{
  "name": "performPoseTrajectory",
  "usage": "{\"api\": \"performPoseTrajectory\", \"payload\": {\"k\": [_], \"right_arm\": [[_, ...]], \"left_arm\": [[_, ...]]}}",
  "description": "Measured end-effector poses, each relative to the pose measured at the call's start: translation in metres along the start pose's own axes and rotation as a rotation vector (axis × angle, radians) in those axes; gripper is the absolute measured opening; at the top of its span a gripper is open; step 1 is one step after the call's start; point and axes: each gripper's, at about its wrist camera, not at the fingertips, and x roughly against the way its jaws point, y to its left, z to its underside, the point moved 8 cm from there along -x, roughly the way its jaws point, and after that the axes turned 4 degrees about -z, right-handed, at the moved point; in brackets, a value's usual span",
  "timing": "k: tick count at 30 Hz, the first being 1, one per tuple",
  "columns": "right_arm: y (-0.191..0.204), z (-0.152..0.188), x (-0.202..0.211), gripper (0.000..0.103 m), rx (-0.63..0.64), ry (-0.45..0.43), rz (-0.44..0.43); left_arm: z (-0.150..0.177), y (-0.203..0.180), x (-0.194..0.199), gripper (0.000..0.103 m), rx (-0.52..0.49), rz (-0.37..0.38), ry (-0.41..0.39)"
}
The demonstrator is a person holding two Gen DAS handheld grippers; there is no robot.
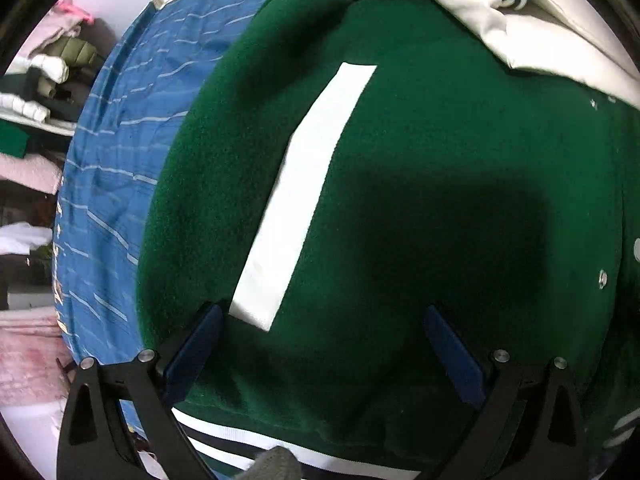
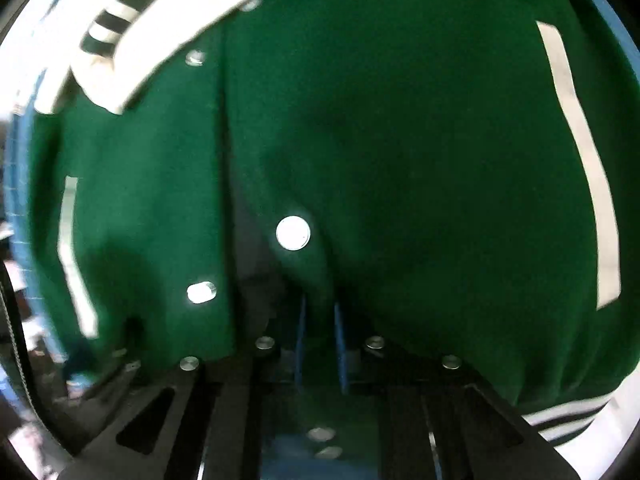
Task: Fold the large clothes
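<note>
Blue bedsheet bears your thick, limp, heavy jacket; left gripper gapes empty, right gripper pinches its front edge, so take hold at hem corners.

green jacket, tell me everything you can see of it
The green jacket looks like felted wool, varsity style: cream sleeves folded across its top, cream pocket strips, silver snaps down the front, and a green-and-white striped hem. It lies front up on a blue striped sheet. The right gripper pinches a raised fold near the snaps; the open left gripper hovers above it.
</note>
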Motion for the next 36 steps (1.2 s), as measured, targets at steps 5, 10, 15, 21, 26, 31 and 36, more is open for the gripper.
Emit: {"api": "performPoseTrajectory", "payload": {"k": [5, 10, 15, 21, 26, 31, 36], "right_arm": [[0.023, -0.007, 0.008, 0.029, 0.172, 0.099, -0.080], [0.022, -0.034, 0.036, 0.040, 0.005, 0.077, -0.322], [0.046, -0.044, 0.023, 0.040, 0.036, 0.106, -0.354], [0.046, -0.073, 0.026, 0.040, 0.080, -0.021, -0.255], [-0.002, -0.084, 0.049, 0.040, 0.011, -0.061, -0.213], [-0.026, -0.086, 0.055, 0.040, -0.003, -0.071, -0.178], [-0.038, -0.068, 0.061, 0.040, -0.040, -0.021, -0.264]], "left_arm": [[-0.009, 0.006, 0.006, 0.103, 0.035, 0.032, 0.011], [-0.014, 0.029, 0.028, 0.103, 0.116, 0.048, -0.012], [-0.042, 0.053, 0.041, 0.103, 0.140, -0.029, -0.061], [-0.154, 0.054, 0.025, 0.103, 0.095, -0.198, -0.208], [-0.211, 0.059, -0.039, 0.103, -0.003, -0.300, -0.169], [-0.206, 0.082, -0.055, 0.103, 0.134, -0.149, -0.141], [-0.184, 0.101, -0.040, 0.103, 0.174, -0.177, -0.112]]}}
